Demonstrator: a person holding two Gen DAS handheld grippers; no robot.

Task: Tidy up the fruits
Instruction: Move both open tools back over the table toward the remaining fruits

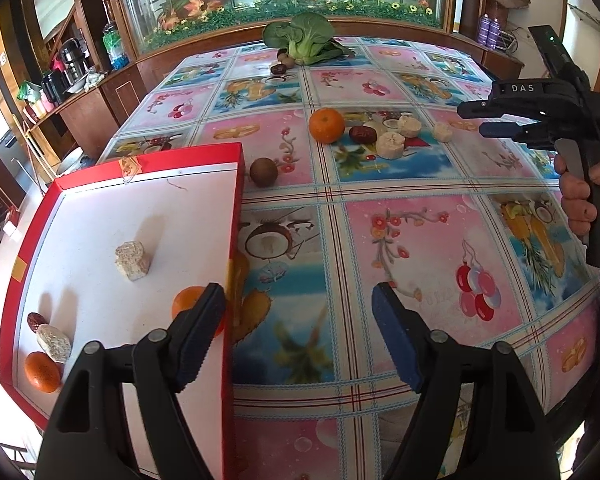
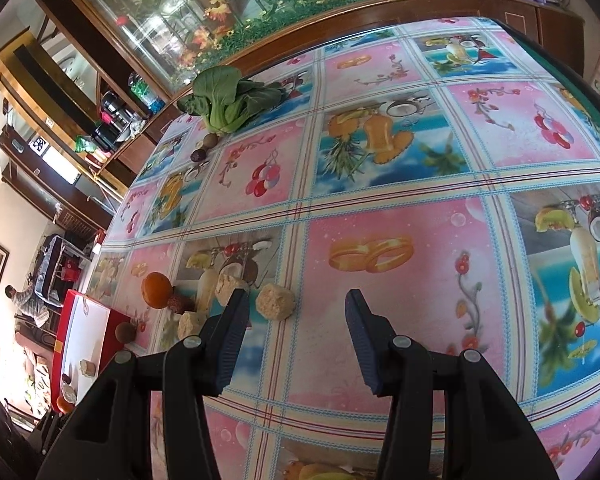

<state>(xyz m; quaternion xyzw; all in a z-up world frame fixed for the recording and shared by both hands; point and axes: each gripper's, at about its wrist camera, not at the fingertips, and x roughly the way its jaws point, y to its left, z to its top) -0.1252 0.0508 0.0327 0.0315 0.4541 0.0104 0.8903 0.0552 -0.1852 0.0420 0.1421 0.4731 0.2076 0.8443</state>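
Observation:
A red box [image 1: 235,208] with a white floor lies at the left. In it are two oranges [image 1: 41,372], one half hidden behind my left finger, a red date [image 1: 35,320] and two pale fruit chunks [image 1: 131,260]. My left gripper [image 1: 300,296] is open and straddles the box's right wall. On the cloth beyond lie an orange [image 1: 326,125], a date [image 1: 362,134], several pale chunks [image 1: 390,144] and a brown round fruit [image 1: 263,172]. My right gripper [image 2: 295,300] is open and holds nothing; one pale chunk [image 2: 275,302] lies just past its fingertips.
A bok choy [image 1: 308,40] with two small dark fruits [image 1: 279,66] lies at the table's far edge, before a glass cabinet. A hand [image 1: 580,196] holds the right gripper [image 1: 482,120] at the right. A person [image 2: 23,300] sits far off at the left.

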